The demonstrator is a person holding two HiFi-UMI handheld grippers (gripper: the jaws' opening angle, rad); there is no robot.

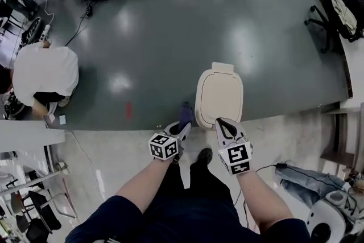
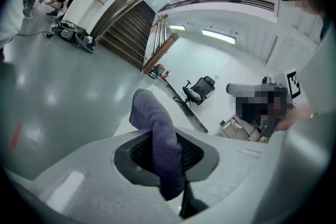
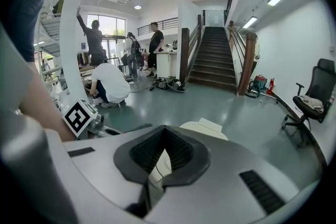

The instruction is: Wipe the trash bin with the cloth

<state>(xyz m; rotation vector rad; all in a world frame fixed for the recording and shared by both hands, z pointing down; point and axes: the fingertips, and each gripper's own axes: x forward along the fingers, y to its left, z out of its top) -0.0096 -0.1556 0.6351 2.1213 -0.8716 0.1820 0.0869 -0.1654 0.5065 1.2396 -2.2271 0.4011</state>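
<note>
Beside the trash bin, body hidden under lid: left gripper tight on cloth, right gripper closed, empty.

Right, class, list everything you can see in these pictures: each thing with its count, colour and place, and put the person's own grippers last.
trash bin: one, cream, lid closed, on the grey floor just ahead of the grippers
cloth: one, purple, clamped in the left gripper
office chair: one, black, far right by the white desk
crouching person: one, white top, left side of the floor
staircase: one, dark, at the back of the hall
red mark: one, on the floor left of the bin
left gripper: one, white, jaws shut on the cloth
right gripper: one, white, jaws together, holding nothing
</note>
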